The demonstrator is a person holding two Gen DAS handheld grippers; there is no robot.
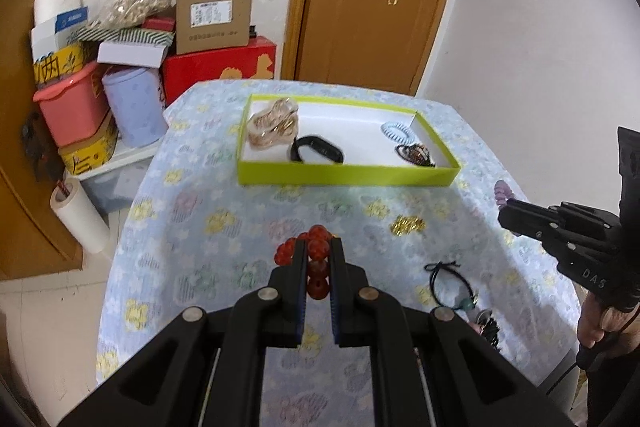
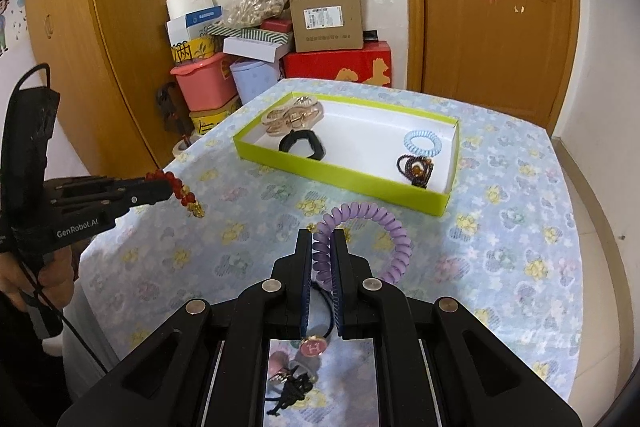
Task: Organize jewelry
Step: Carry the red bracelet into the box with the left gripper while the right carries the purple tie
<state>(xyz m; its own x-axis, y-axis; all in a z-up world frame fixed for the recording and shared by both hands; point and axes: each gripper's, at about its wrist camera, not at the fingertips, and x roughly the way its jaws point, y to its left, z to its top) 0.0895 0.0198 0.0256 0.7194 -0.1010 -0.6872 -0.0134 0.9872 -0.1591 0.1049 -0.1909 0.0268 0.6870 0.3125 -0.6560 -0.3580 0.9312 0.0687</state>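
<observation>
My left gripper [image 1: 319,247] is shut on a red bead bracelet [image 1: 318,237], held above the flowered tablecloth; in the right wrist view the bracelet [image 2: 182,191] hangs from its tips with a gold charm. My right gripper [image 2: 323,239] is shut on a purple spiral hair tie [image 2: 394,239], also lifted off the table. A lime-green tray [image 1: 344,175] [image 2: 340,171] sits farther back, holding a gold hair claw [image 1: 274,125], a black band [image 1: 318,149], a blue spiral tie [image 1: 398,131] and a dark beaded piece [image 1: 414,153].
A gold glittery piece [image 1: 408,225] and a black hair tie with a charm [image 1: 452,283] lie on the tablecloth near the front right. Boxes, a pink bin and a paper roll [image 1: 80,219] stand left of the table. A wooden door [image 1: 368,7] is behind.
</observation>
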